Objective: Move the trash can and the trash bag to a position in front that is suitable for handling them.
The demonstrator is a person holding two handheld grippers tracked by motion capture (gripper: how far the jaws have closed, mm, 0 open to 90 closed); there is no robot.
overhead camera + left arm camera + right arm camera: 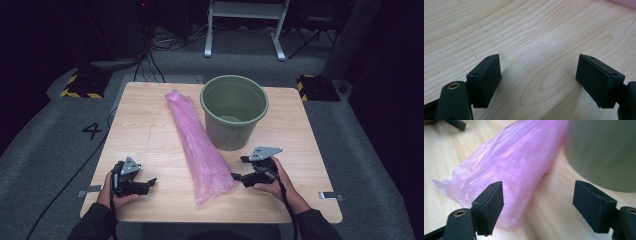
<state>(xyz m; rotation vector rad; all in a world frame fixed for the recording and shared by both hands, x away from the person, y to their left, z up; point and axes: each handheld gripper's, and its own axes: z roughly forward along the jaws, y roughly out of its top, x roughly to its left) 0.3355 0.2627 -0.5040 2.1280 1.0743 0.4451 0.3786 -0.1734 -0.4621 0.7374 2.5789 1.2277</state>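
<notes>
Wood-grain counter [150, 130] carries the whole arrangement in the high view. At its near left corner, the left claw [150, 182] rests in a hand, well apart from the other things; the left gripper view shows its jaws spread wide over bare wood, grasping nothing. Centre: a long pink plastic bag [197, 145] lies flat, running from the far middle of the counter toward the near edge, its crumpled near end widening. Just right of the bag's far half stands an upright green bucket [234, 112], apparently touching the bag's side. At the near right, the right claw [239, 169] points leftward at the bag's near end, just beside it. In the right gripper view its jaws stand released, the pink bag [516, 167] ahead of the left one and the bucket wall [604, 152] beyond the right one, with nothing pinched between them.
</notes>
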